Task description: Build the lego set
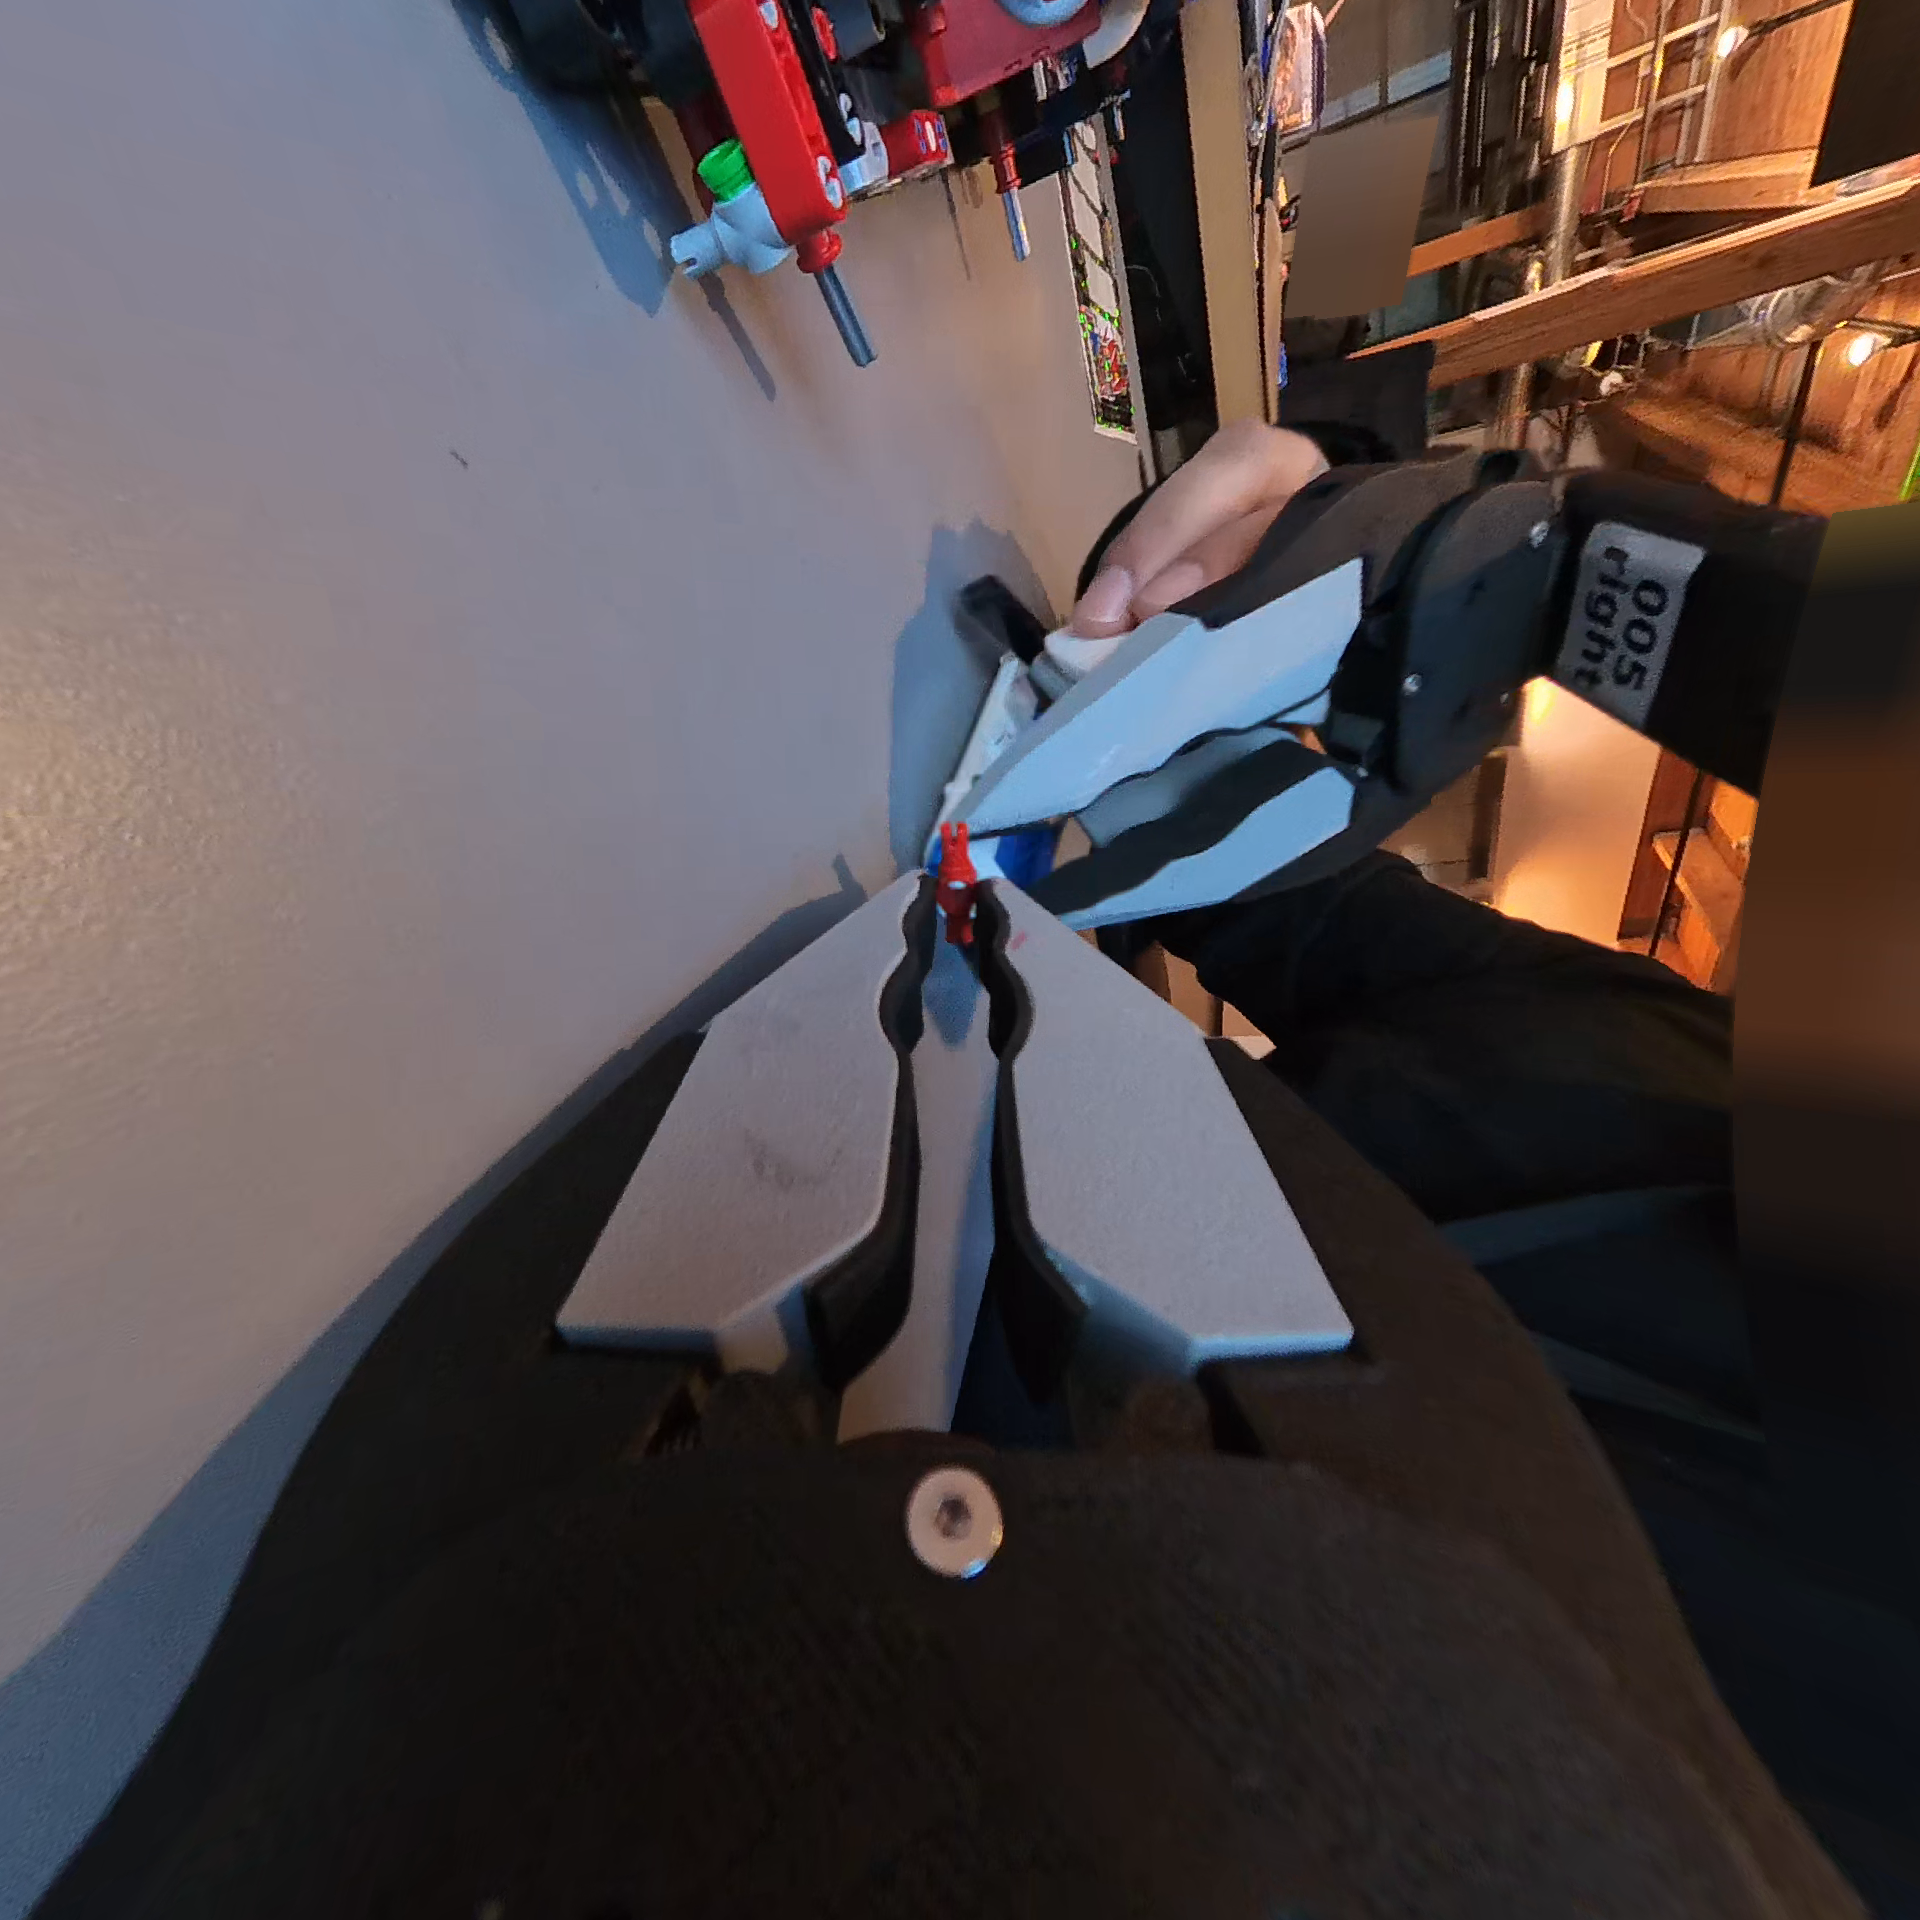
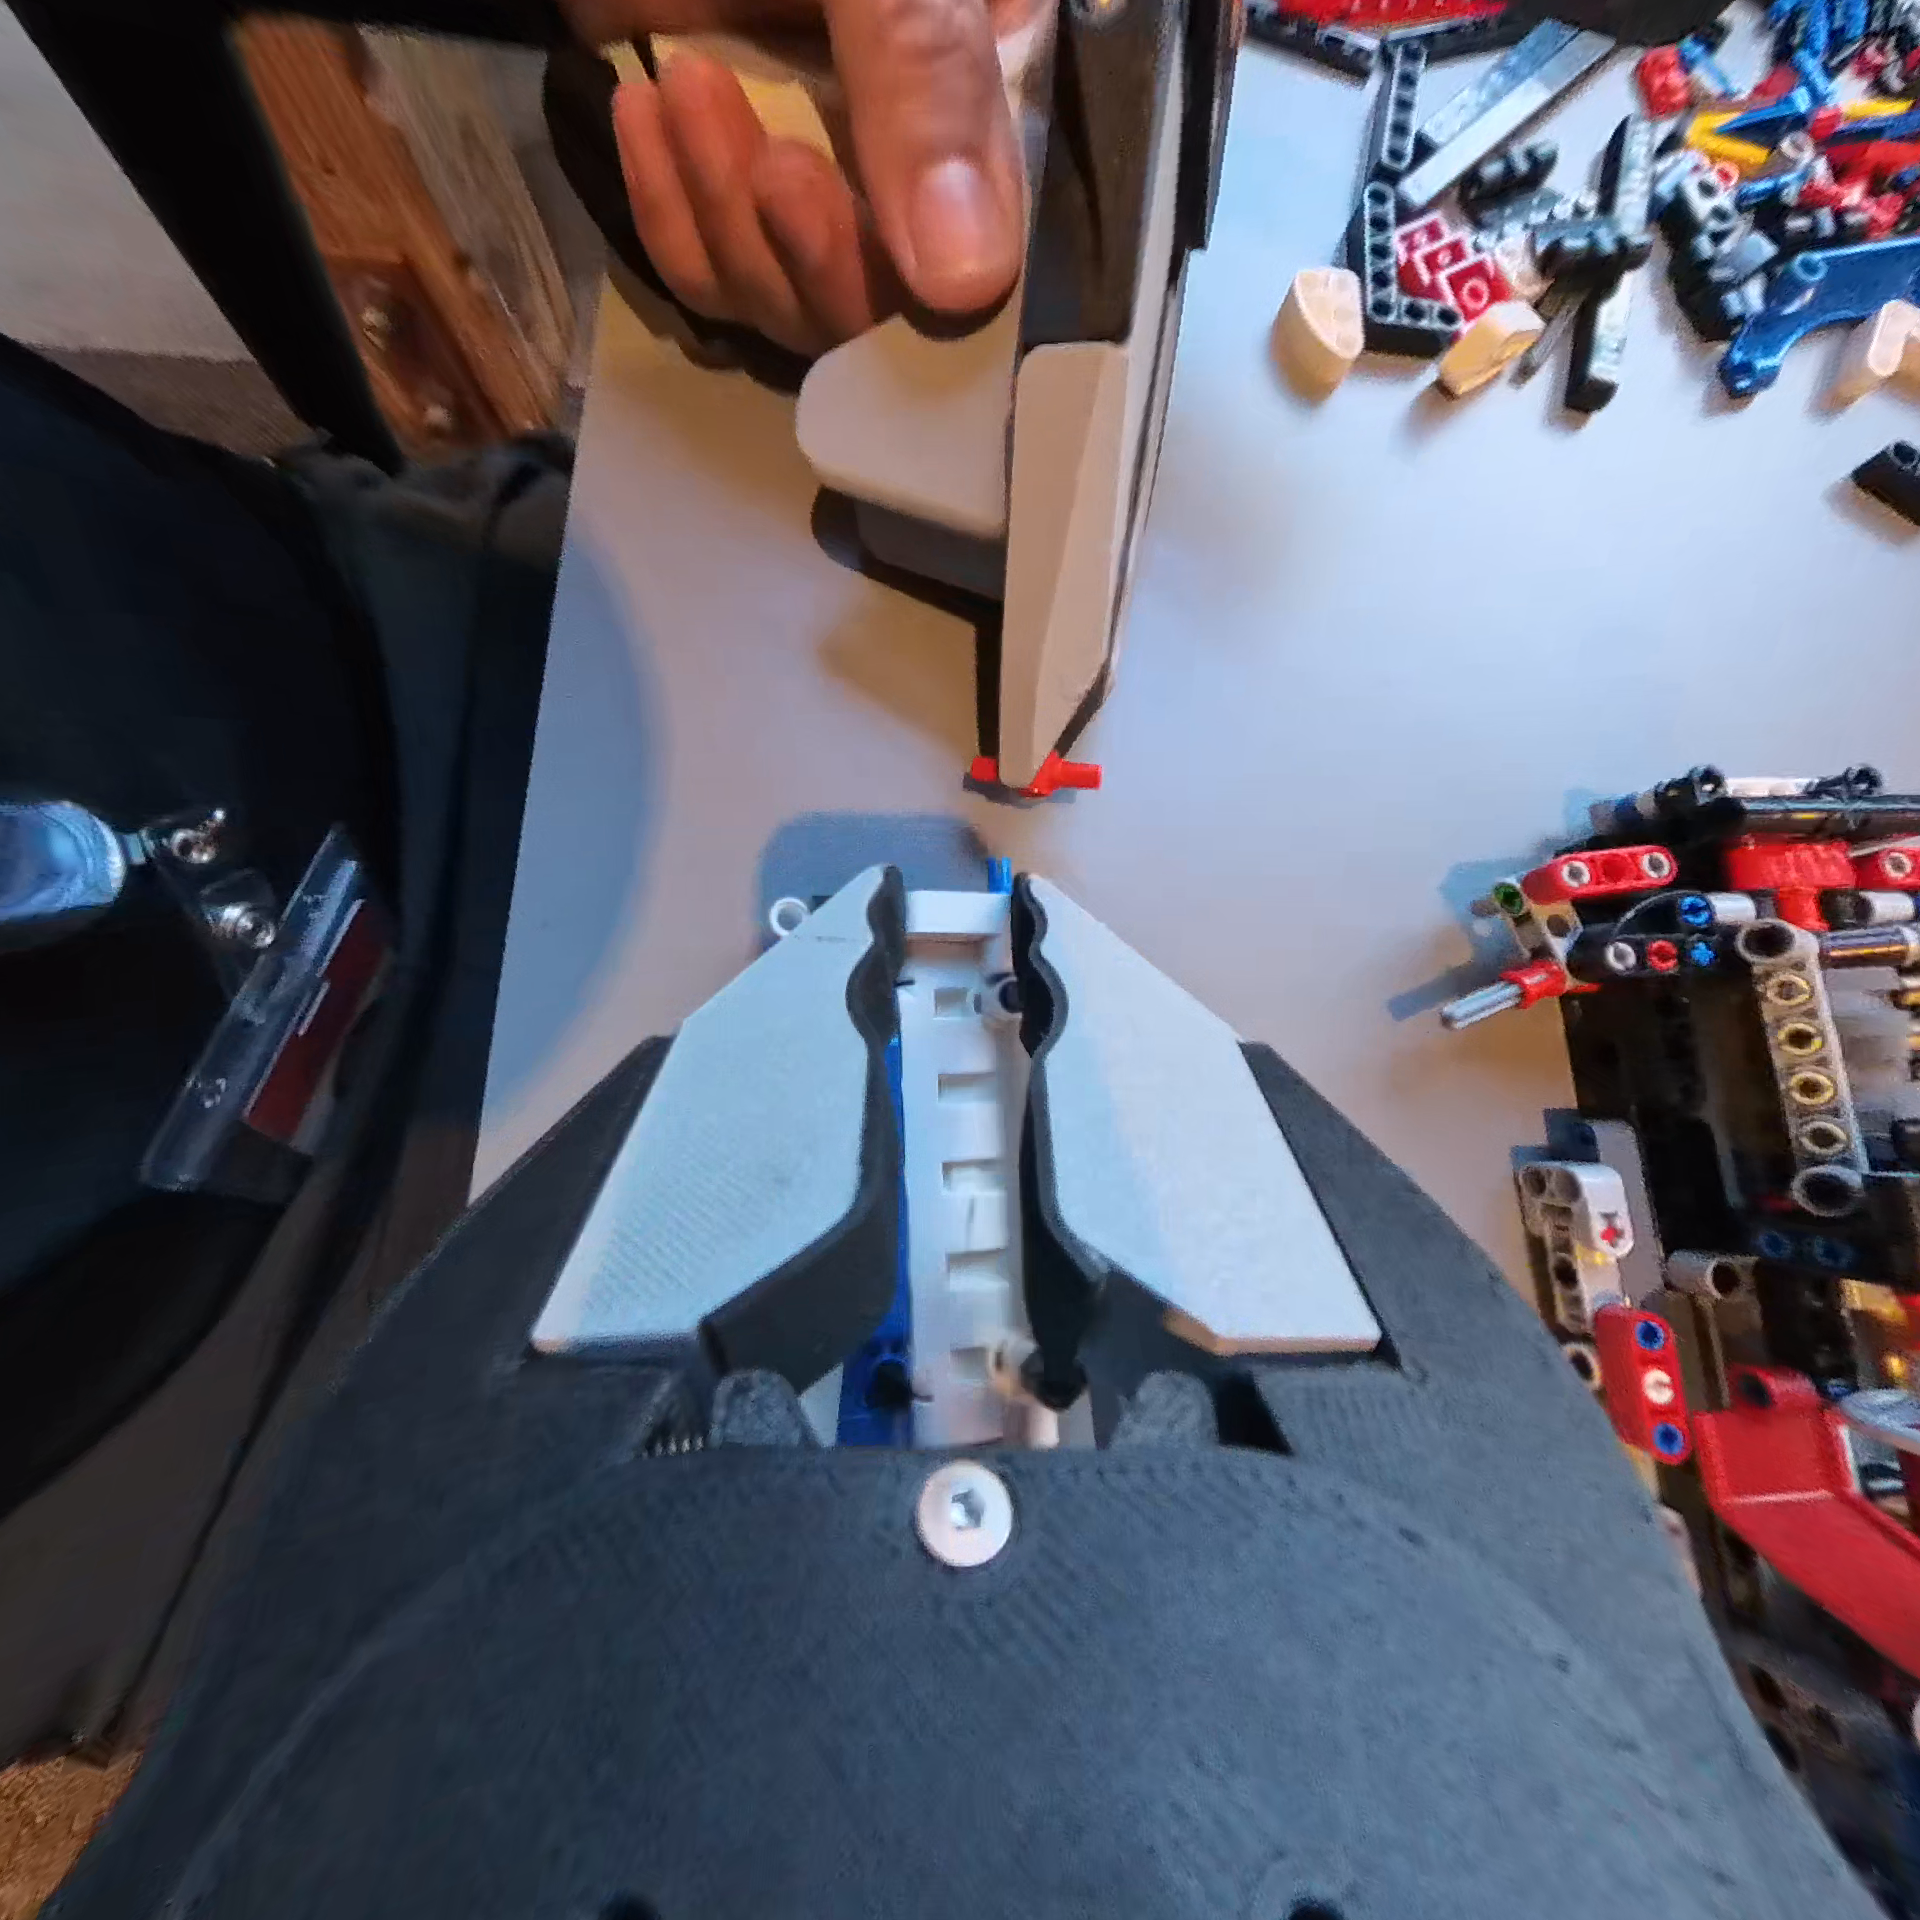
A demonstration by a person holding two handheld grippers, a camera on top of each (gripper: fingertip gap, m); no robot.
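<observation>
My left gripper (image 1: 956, 899) is shut on a small red pin (image 1: 957, 888), held at the very fingertips. In the right wrist view the same gripper comes down from above with the red pin (image 2: 1039, 774) crosswise at its tip, just over the table. My right gripper (image 2: 951, 894) is shut on a white and blue lego sub-assembly (image 2: 961, 1122) that runs lengthwise between its fingers; a blue peg sticks out at its far end. In the left wrist view the right gripper (image 1: 1039, 831) holds that assembly right beside the pin. The pin and the assembly are a short gap apart.
A partly built red and black lego model (image 2: 1766, 1143) stands at the right; it also shows at the top of the left wrist view (image 1: 831, 114). A pile of loose lego parts (image 2: 1662, 187) lies at the far right. The table edge (image 2: 540, 831) runs along the left. Left and right tips are no more than a few centimetres apart.
</observation>
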